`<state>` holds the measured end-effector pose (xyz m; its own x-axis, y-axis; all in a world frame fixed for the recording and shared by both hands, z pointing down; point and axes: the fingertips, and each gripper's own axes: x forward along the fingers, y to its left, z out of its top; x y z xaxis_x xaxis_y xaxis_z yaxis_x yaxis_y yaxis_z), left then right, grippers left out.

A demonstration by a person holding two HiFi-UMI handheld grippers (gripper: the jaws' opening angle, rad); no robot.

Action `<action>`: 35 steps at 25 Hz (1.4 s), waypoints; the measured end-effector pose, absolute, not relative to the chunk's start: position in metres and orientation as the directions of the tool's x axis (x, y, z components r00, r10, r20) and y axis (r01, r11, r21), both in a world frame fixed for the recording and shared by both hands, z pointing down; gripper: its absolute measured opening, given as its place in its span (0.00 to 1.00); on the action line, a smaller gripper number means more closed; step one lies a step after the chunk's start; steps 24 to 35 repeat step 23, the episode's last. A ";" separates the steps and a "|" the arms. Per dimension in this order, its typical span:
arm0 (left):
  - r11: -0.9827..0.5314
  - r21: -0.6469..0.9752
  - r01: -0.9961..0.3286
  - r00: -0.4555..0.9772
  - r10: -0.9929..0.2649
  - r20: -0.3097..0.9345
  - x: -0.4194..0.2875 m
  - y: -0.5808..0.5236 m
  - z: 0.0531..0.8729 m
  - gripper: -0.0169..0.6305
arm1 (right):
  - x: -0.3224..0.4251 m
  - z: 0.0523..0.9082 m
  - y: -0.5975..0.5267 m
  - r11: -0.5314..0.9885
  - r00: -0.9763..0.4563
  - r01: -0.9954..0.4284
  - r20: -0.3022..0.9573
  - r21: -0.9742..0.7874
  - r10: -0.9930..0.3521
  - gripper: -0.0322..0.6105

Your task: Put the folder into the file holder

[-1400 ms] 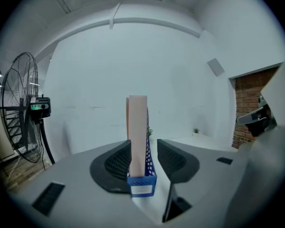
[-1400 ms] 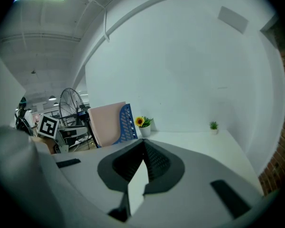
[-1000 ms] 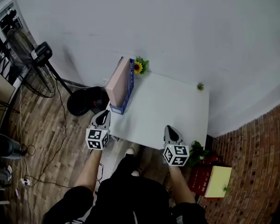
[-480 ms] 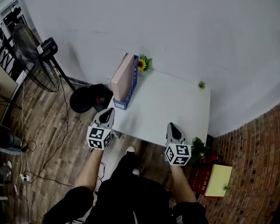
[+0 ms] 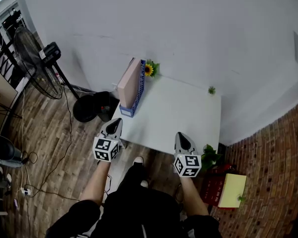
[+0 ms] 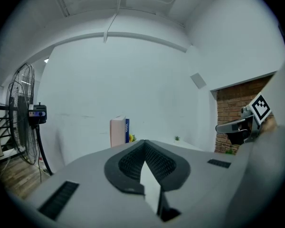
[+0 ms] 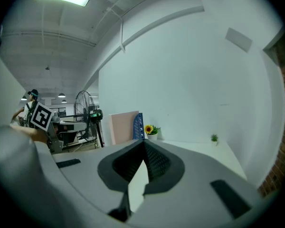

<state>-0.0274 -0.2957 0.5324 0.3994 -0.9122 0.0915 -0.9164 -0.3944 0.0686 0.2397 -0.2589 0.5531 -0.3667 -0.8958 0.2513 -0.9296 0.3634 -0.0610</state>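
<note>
A pink folder (image 5: 127, 83) stands upright in the blue file holder (image 5: 138, 90) at the table's far left corner. Both show ahead in the left gripper view, folder (image 6: 117, 132) and holder (image 6: 127, 130), and in the right gripper view, folder (image 7: 123, 128) and holder (image 7: 139, 126). My left gripper (image 5: 113, 123) hovers at the table's near left edge, shut and empty, well short of the holder. My right gripper (image 5: 181, 137) hangs at the near edge further right, also shut with nothing in it. In each gripper's own view, the left (image 6: 143, 142) and the right (image 7: 143, 142), the jaw tips meet.
The white table (image 5: 174, 113) stands against a white wall. A small sunflower pot (image 5: 149, 69) sits behind the holder, and a tiny green plant (image 5: 211, 89) at the far right corner. A standing fan (image 5: 34, 58) and a black round object (image 5: 92, 106) are on the floor to the left. A plant (image 5: 209, 158) and boxes (image 5: 223, 190) are at the right.
The head view shifts a little. Both grippers stay at the table's near edge, with the left one drifting slightly towards the table. The folder stays in the holder.
</note>
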 end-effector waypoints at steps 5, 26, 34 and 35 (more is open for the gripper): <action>-0.400 0.080 -0.913 0.406 -0.909 0.096 -0.028 -0.293 0.538 0.06 | 0.238 0.556 -0.254 0.360 -0.363 -0.931 0.251 -0.057 -0.897 0.06; -0.398 0.089 -0.913 0.405 -0.908 0.104 -0.029 -0.288 0.544 0.06 | 0.236 0.558 -0.252 0.366 -0.370 -0.929 0.256 -0.064 -0.893 0.06; -0.398 0.089 -0.913 0.405 -0.908 0.104 -0.029 -0.288 0.544 0.06 | 0.236 0.558 -0.252 0.366 -0.370 -0.929 0.256 -0.064 -0.893 0.06; -0.398 0.089 -0.913 0.405 -0.908 0.104 -0.029 -0.288 0.544 0.06 | 0.236 0.558 -0.252 0.366 -0.370 -0.929 0.256 -0.064 -0.893 0.06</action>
